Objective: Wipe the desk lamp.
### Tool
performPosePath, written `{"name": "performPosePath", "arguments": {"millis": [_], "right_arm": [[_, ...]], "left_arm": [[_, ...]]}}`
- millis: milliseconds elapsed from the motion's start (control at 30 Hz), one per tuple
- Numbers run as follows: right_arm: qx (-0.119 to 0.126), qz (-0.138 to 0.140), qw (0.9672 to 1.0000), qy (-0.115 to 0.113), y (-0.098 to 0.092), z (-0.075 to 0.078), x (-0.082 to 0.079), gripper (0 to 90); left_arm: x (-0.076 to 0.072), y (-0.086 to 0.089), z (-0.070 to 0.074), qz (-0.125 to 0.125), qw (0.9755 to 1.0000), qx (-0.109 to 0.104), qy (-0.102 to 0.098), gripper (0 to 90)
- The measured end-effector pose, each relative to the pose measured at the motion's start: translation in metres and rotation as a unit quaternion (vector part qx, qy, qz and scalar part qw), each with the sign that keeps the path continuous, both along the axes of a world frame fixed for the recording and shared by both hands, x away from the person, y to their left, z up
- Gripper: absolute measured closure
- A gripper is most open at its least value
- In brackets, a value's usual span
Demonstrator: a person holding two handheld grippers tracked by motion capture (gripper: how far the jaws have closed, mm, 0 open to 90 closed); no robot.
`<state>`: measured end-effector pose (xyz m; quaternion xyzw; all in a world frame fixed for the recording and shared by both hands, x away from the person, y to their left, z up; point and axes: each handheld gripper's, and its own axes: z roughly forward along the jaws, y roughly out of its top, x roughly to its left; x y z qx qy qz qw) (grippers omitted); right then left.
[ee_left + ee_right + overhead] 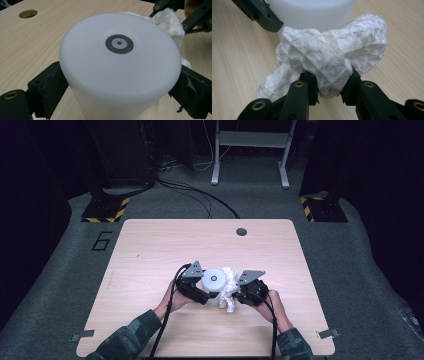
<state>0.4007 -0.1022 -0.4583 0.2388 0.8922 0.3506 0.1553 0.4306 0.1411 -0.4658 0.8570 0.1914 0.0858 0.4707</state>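
Observation:
A white cylinder point(216, 279) with a dark ring on its flat top point(119, 43) stands upright on the wooden table point(150, 250). My left gripper point(214, 291) point(120, 85) is shut on it, one black pad point(53, 83) against each side of its wall. A crumpled white quilted cloth point(230, 292) point(332, 55) lies against the cylinder's right side. My right gripper point(234, 296) point(329, 87) is shut on a fold of that cloth, close to the cylinder's wall point(312, 12). In the left gripper view the cloth point(170, 22) sits behind the cylinder, with the right gripper point(191, 17) above it.
A round hole point(241, 231) point(28, 13) is set in the table's far side. Bare wood surrounds the two grippers. Beyond the table, black cables point(200, 195) run over grey carpet, between two yellow-and-black striped bases point(106, 210) and a white frame's legs point(250, 150).

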Motion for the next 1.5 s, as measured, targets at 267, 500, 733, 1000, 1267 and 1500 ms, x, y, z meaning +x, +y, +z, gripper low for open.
{"name": "performPosePath", "arguments": {"millis": [267,500,733,1000,1267,1500], "right_arm": [[0.01,-0.013,0.9995,0.025,0.001,-0.017,0.001,71.3],[-0.002,-0.027,0.9988,0.041,0.004,-0.03,0.003,71.6],[0.006,-0.034,0.9985,0.042,0.003,-0.032,0.005,71.6],[0.017,-0.034,0.999,0.022,0.001,-0.008,0.002,71.6],[0.031,-0.034,0.9984,-0.033,0.0,0.035,-0.002,71.7],[0.023,-0.038,0.9974,-0.057,0.005,0.042,0.0,71.8]], "left_arm": [[0.0,-0.001,-0.004,0.009,0.9999,-0.009,0.001,8.6],[-0.001,-0.001,-0.003,0.006,1.0,-0.004,0.002,8.7],[-0.001,-0.001,-0.004,0.011,0.9999,-0.009,0.002,8.6],[-0.001,-0.001,-0.003,0.005,1.0,-0.004,0.003,8.7],[0.0,-0.002,-0.004,0.007,1.0,-0.004,0.004,8.6],[0.0,-0.002,-0.004,0.005,1.0,-0.001,0.005,8.7]]}}
